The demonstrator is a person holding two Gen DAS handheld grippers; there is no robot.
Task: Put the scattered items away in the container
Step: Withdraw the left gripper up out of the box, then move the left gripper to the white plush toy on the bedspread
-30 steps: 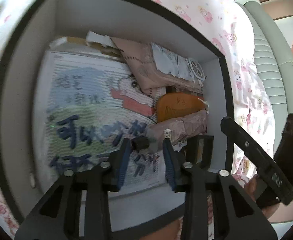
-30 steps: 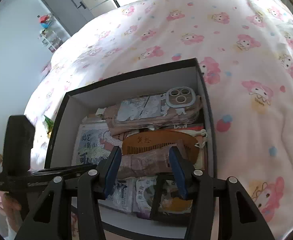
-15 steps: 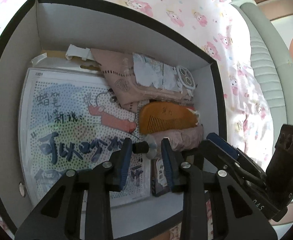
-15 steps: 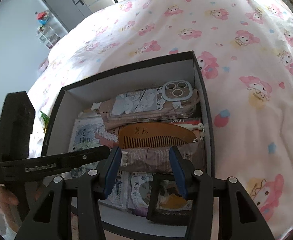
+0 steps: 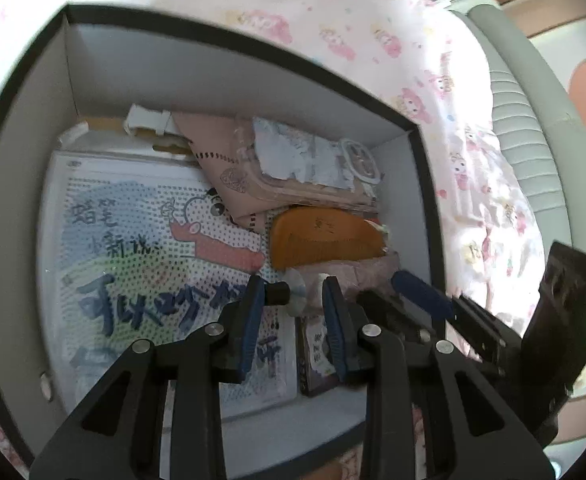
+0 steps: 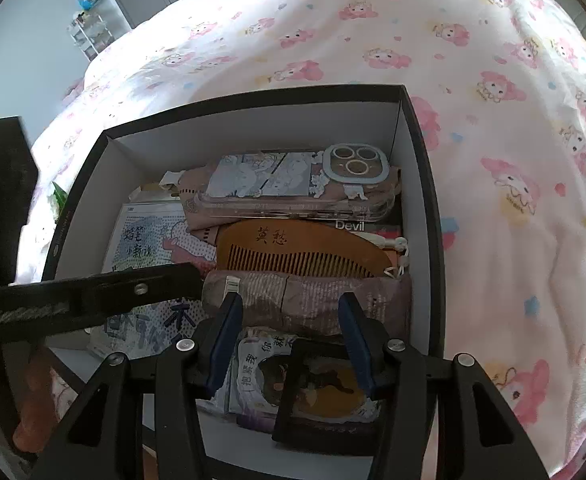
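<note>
A black-rimmed box [image 5: 213, 92] [image 6: 253, 132] sits on a pink cartoon bedspread [image 6: 493, 120]. Across its near side lies a rolled pink printed bundle [image 6: 293, 292] [image 5: 357, 272], just below a wooden comb [image 6: 301, 248]. A black knob [image 5: 276, 294] with a clear disc sticks out of the bundle's left end. My left gripper [image 5: 289, 300] is shut on that knob end, and one of its fingers [image 6: 93, 292] shows in the right wrist view. My right gripper [image 6: 291, 312] hovers over the bundle's middle, jaws apart, pinching nothing.
The box also holds a large cartoon dot sheet [image 5: 133, 240], a pink pouch under a clear phone case [image 6: 293, 176], printed cards and a black frame [image 6: 325, 388]. A hand [image 6: 29, 408] grips the left tool. A grey padded edge [image 5: 533, 140] runs along the bed's right.
The left gripper has lifted a little away from the box floor, so more of the box shows, with the knob staying between its fingers. The right gripper has barely shifted.
</note>
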